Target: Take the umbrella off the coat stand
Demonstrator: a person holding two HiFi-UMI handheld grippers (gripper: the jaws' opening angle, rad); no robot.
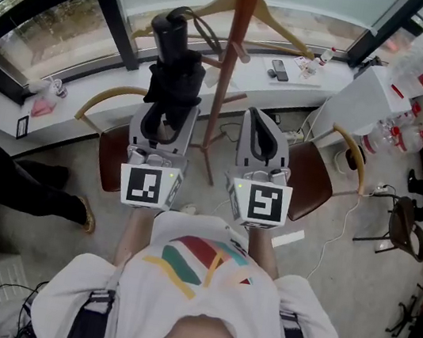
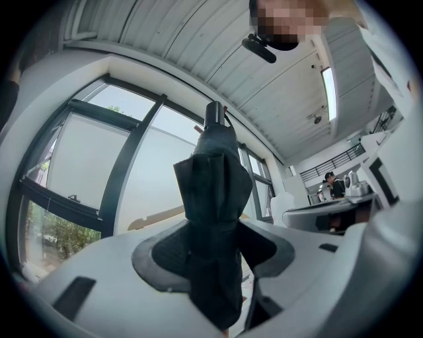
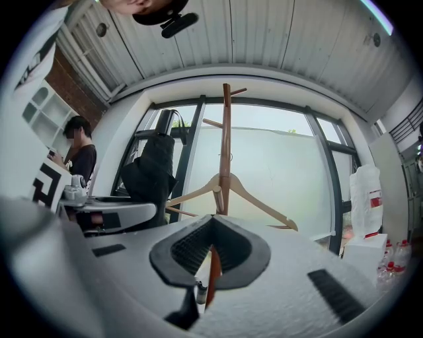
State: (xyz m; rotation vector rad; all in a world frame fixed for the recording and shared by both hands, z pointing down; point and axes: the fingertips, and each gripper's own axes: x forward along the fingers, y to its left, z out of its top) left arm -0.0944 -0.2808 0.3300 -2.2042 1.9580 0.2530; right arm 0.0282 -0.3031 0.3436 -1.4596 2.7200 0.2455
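Observation:
A black folded umbrella (image 1: 176, 70) stands upright between the jaws of my left gripper (image 1: 166, 112), which is shut on its lower part. In the left gripper view the umbrella (image 2: 215, 218) fills the gap of the left gripper (image 2: 215, 264), handle end up. The wooden coat stand (image 1: 236, 48) rises just right of the umbrella, with a wooden hanger (image 1: 247, 6) on it. My right gripper (image 1: 263, 137) is beside the pole, jaws together and empty. In its view, the right gripper (image 3: 210, 254) faces the stand (image 3: 226, 145), and the umbrella (image 3: 151, 175) hangs apart to the left.
Two brown chairs (image 1: 113, 156) (image 1: 315, 173) with curved wooden arms flank the stand's base. A white window sill (image 1: 233, 88) behind carries a phone (image 1: 280, 70). Packed bottles (image 1: 422, 63) sit at the right. A person's legs (image 1: 23, 189) show at the left, and cables cross the floor.

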